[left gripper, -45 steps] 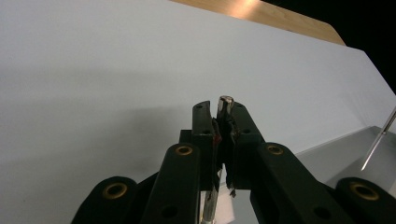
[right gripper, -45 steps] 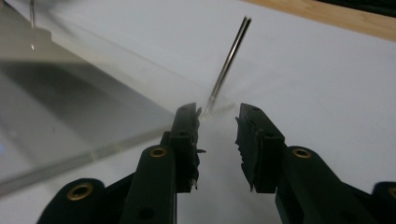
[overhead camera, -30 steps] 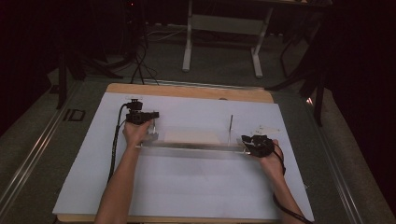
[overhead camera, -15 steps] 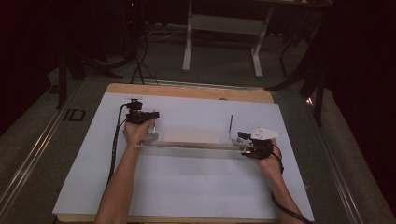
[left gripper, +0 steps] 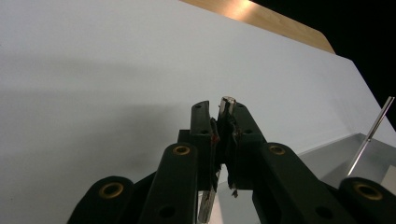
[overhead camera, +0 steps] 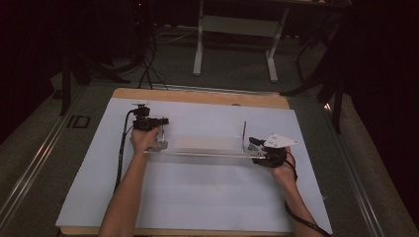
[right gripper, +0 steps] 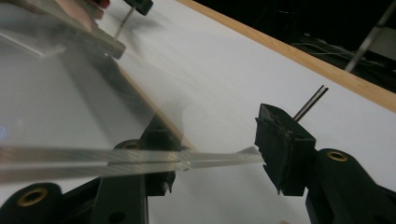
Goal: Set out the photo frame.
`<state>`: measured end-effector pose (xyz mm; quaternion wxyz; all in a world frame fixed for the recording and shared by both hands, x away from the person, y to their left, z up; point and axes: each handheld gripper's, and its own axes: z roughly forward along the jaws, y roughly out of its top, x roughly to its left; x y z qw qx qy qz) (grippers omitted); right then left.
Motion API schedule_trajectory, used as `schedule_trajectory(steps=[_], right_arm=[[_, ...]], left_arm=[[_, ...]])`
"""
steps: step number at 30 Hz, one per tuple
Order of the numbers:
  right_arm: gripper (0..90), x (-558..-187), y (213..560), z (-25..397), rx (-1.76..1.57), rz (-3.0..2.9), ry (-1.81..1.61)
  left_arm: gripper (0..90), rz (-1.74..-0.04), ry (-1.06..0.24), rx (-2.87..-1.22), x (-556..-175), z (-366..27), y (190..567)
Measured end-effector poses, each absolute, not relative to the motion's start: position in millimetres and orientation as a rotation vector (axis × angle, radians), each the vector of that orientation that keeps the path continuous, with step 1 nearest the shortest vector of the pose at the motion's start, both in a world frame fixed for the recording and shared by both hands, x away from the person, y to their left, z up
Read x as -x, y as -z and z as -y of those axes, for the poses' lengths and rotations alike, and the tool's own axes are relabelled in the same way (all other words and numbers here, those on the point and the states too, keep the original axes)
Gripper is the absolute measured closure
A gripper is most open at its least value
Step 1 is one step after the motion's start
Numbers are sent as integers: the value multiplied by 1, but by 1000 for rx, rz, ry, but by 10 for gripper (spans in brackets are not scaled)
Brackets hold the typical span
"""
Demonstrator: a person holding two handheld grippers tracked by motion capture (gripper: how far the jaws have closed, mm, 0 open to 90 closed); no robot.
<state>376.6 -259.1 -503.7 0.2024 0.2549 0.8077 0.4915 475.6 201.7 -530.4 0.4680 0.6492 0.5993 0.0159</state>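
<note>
A clear acrylic plate (overhead camera: 202, 146) lies flat on the white sheet (overhead camera: 197, 197), with a short metal pin (overhead camera: 161, 136) standing at its left end and a thin upright rod (overhead camera: 244, 130) near its right end. My left gripper (overhead camera: 160, 124) is shut on the top of that pin (left gripper: 227, 104), jaws close together (left gripper: 218, 107). My right gripper (overhead camera: 256, 151) sits at the plate's right end. In the right gripper view it stands open (right gripper: 215, 135), and the plate's edge (right gripper: 140, 161) runs across the gap, its corner touching the right jaw. The thin rod (right gripper: 310, 102) rises just beyond.
The white sheet covers a wooden tabletop (overhead camera: 207, 97) whose far edge shows as a tan strip. Beyond the table stand a metal frame (overhead camera: 237, 29) and dark cables on the floor (overhead camera: 143, 74). A black cable (overhead camera: 121, 153) trails along the left forearm.
The right hand has rolled and crept slightly left, so its grey three-cornered plate now faces up. The left gripper and the plate have not moved.
</note>
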Motion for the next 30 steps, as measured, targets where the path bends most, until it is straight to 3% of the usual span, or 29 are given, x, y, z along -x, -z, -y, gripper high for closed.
schedule_trajectory(steps=[6,15,30], right_arm=[[491,-378,503,261,-725,-2259,-1393],[490,-379,501,260,-744,-2243,-1403],[491,-382,499,260,-772,-2226,-1422]], left_arm=[[807,-1439,-65,-1613,-475,-202,531],[698,-1391,-118,-1633,-468,-206,531],[585,-1266,-271,-1686,-433,-226,515]])
